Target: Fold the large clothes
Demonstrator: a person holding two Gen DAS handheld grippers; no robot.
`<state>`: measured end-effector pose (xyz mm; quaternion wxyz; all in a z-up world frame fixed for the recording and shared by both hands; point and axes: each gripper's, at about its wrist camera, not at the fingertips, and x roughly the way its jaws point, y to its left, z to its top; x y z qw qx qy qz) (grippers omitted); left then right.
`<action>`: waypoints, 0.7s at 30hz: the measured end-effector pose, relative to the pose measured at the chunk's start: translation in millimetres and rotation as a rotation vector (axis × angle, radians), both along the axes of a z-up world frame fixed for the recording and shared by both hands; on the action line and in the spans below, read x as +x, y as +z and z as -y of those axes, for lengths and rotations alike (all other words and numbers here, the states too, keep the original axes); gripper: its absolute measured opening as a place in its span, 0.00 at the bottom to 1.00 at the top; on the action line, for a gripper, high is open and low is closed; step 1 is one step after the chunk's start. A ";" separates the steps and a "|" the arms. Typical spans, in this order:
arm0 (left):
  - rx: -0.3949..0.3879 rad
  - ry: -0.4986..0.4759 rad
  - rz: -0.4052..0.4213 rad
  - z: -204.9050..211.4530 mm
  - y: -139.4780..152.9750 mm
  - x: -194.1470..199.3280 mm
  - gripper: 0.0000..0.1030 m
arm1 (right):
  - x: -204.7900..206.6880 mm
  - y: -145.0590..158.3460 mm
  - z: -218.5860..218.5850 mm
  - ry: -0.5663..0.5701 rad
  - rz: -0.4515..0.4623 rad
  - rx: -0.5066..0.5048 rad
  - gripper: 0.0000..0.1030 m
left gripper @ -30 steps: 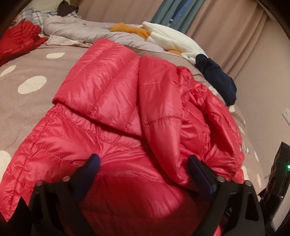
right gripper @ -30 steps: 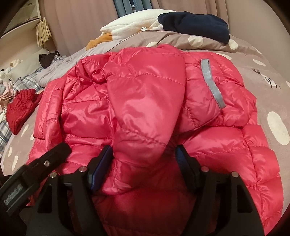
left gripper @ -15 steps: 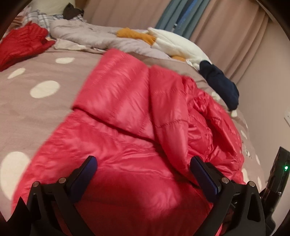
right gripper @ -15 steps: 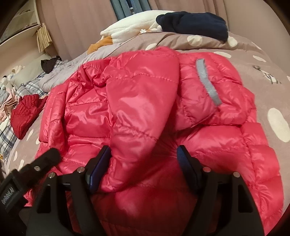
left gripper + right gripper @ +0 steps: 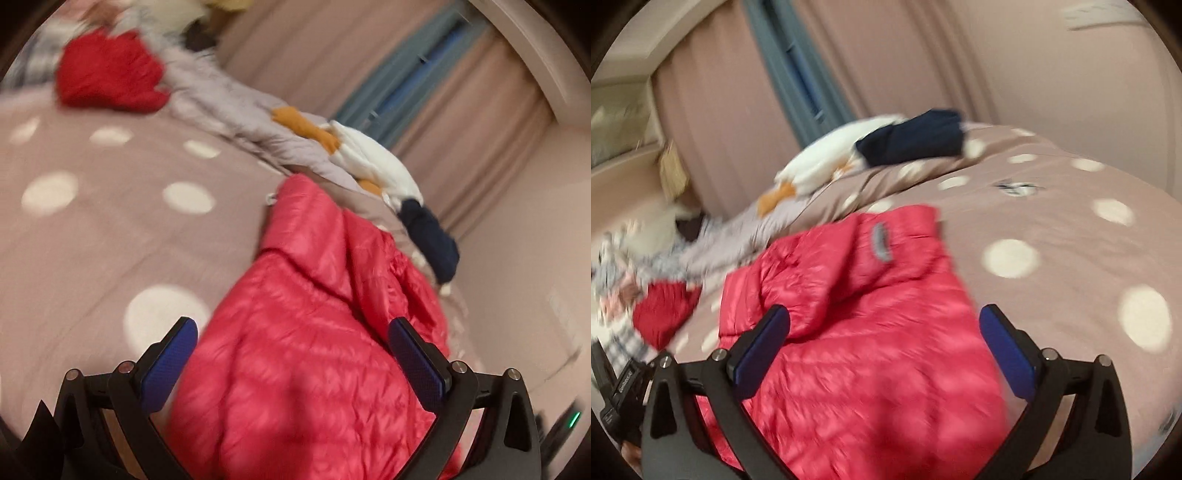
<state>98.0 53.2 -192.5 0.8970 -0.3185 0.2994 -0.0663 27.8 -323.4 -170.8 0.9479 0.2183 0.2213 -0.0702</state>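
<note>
Red jacket [image 5: 857,332] lies on the bed, apparently untouched, under both spread tools, left [image 5: 291,343] and right [image 5: 884,332], the right one opening.

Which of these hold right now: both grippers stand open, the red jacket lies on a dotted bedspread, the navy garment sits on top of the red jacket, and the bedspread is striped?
1. Both grippers are open. True: the left gripper stands wide with nothing pinched, and the right gripper has its jaws opening, with the red jacket lying below them, not pinched.
2. The red jacket lies on a dotted bedspread. True.
3. The navy garment sits on top of the red jacket. False: it lies apart, farther up the bed, next to a white garment.
4. The bedspread is striped. False: it is taupe with pale round dots.
</note>
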 end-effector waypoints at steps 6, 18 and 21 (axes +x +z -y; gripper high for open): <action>-0.017 0.110 0.040 -23.4 -23.0 -51.3 0.99 | -52.6 -33.9 26.3 -0.120 -0.052 0.068 1.00; -0.246 0.154 0.123 -32.9 -63.5 -86.7 0.99 | -82.6 -82.6 14.9 -0.138 0.012 0.197 1.00; -0.296 0.129 0.129 -31.1 -65.2 -87.9 0.99 | -81.2 -88.3 3.0 -0.093 0.041 0.272 1.00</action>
